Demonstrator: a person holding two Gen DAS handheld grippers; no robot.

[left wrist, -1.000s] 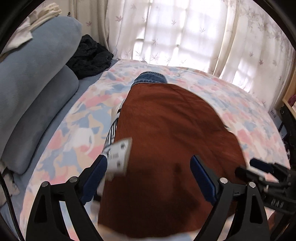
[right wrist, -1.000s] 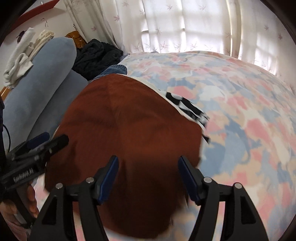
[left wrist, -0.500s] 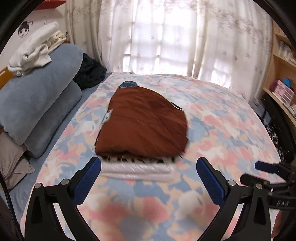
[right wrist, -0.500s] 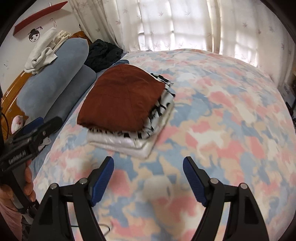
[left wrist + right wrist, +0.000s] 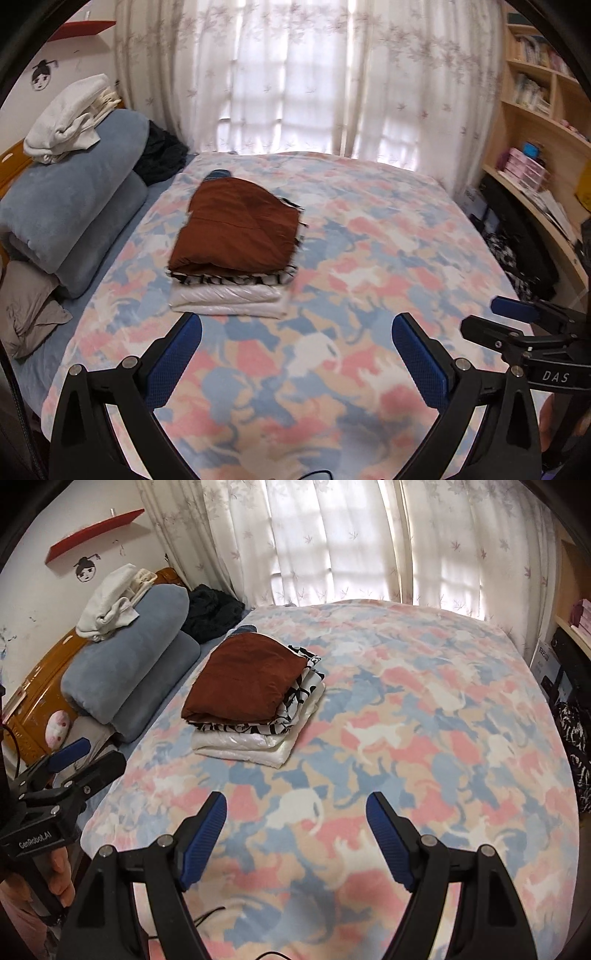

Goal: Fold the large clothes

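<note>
On patterned bedspread (image 5: pixel 369 258): folded clothes stack (image 5: pixel 236 251); curtained window (image 5: pixel 295 92) behind.

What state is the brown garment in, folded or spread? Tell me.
Folded. The brown garment lies as a compact rectangle topping a stack, over a black-and-white patterned piece and a white one.

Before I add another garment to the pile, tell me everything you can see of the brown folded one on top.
The brown garment is rust-coloured, matte woven-looking cloth, folded into a rough rectangle with a rounded fold at its near edge and a faint seam across it. It lies flat on top of a black-and-white patterned piece, which rests on a shiny white folded one, all on the patterned bedspread. Neither gripper touches it.
</note>
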